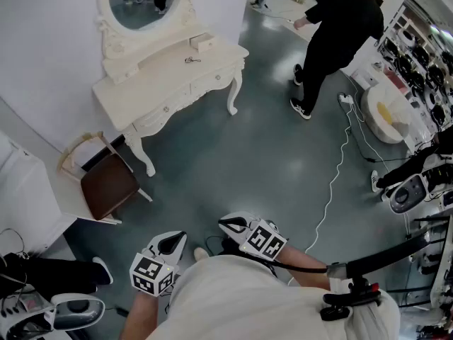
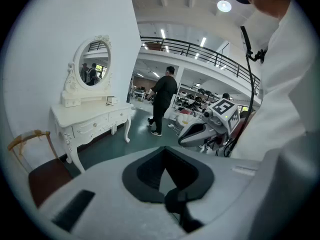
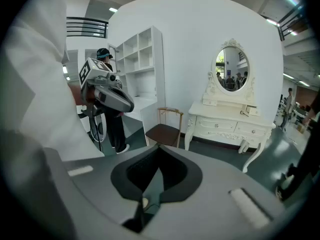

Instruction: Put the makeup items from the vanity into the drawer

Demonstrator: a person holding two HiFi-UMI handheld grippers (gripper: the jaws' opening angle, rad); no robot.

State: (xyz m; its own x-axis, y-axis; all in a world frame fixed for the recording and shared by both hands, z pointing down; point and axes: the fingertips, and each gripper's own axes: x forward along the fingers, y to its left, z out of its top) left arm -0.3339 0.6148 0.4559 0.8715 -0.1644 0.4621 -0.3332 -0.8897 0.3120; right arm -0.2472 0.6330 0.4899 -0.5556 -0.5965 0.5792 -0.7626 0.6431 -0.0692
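I'd say it's not begun. The left hand-held gripper (image 1: 170, 244) and right hand-held gripper (image 1: 236, 225) are pressed together, empty, well apart from the table (image 1: 159, 76), where a makeup item (image 1: 192, 60) lies. Next: walk over and open a drawer (image 1: 212, 81).

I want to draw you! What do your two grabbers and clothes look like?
The left gripper and right gripper are white, beak-shaped shells with black-lined jaws; each carries a cube of black-and-white square markers. A black cable runs from the right one. The person wears a white top.
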